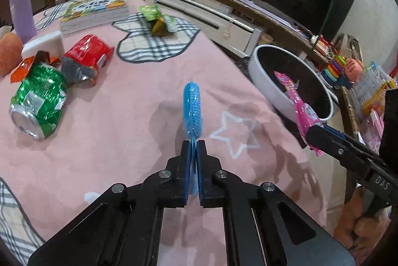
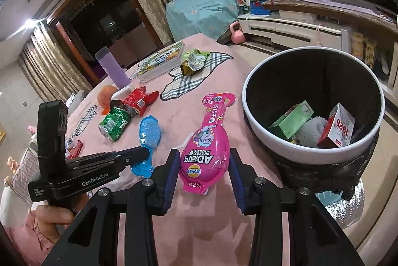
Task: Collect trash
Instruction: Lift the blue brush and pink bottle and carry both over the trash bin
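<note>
My left gripper [image 1: 193, 145] is shut on a blue plastic blister pack [image 1: 192, 109], held edge-on above the pink tablecloth; it also shows in the right wrist view [image 2: 148, 139]. My right gripper [image 2: 204, 156] is shut on a pink drink pouch [image 2: 209, 141], held flat just left of the white-rimmed trash bin [image 2: 263, 131]. The pouch [image 1: 302, 114] hangs over the bin's rim [image 1: 258, 67] in the left wrist view. A crushed green can [image 1: 39, 101], a red wrapper [image 1: 87, 54] and a green wrapper [image 1: 155, 18] lie on the table.
The bin holds a green box [image 2: 291, 120] and a red-and-white carton [image 2: 339, 128]. A stack of books [image 1: 94, 11], a purple cup [image 1: 21, 9], a white sponge [image 1: 43, 43] and an orange plush toy [image 1: 8, 52] sit at the table's far side. A TV stand [image 1: 223, 14] runs beyond the table.
</note>
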Available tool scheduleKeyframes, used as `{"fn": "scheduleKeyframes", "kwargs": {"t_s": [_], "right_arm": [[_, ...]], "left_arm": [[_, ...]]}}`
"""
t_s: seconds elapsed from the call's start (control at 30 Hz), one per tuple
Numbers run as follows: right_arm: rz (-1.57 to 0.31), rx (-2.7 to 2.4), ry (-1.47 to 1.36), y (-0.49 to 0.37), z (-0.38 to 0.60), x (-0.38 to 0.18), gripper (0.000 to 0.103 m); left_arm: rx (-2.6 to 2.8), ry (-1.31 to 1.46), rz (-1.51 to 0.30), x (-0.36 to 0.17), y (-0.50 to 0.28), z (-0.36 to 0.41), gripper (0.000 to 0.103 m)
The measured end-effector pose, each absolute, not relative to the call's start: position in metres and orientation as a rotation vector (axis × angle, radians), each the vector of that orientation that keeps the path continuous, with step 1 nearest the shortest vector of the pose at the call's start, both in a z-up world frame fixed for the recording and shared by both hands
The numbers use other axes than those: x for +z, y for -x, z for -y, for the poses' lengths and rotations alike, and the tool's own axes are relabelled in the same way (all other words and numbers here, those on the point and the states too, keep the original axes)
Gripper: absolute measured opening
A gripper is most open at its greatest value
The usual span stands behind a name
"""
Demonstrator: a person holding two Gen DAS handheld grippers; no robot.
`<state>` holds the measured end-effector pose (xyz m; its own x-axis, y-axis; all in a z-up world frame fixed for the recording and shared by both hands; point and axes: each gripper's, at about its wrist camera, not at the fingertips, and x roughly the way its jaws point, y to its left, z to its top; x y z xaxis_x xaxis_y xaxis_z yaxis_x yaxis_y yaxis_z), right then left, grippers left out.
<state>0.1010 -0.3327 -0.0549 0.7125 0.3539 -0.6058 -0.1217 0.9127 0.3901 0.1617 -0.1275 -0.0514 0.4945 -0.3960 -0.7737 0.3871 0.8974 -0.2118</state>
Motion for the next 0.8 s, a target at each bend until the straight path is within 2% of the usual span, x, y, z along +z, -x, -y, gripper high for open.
{"fn": "scheduleKeyframes", "kwargs": {"t_s": [0.8], "right_arm": [[-0.672,0.174,-0.377,-0.087,0.391,-0.039,0.04]], "left_arm": [[-0.6,-0.098,-0.871,-0.017,-0.149,0.199,0.004]]}}
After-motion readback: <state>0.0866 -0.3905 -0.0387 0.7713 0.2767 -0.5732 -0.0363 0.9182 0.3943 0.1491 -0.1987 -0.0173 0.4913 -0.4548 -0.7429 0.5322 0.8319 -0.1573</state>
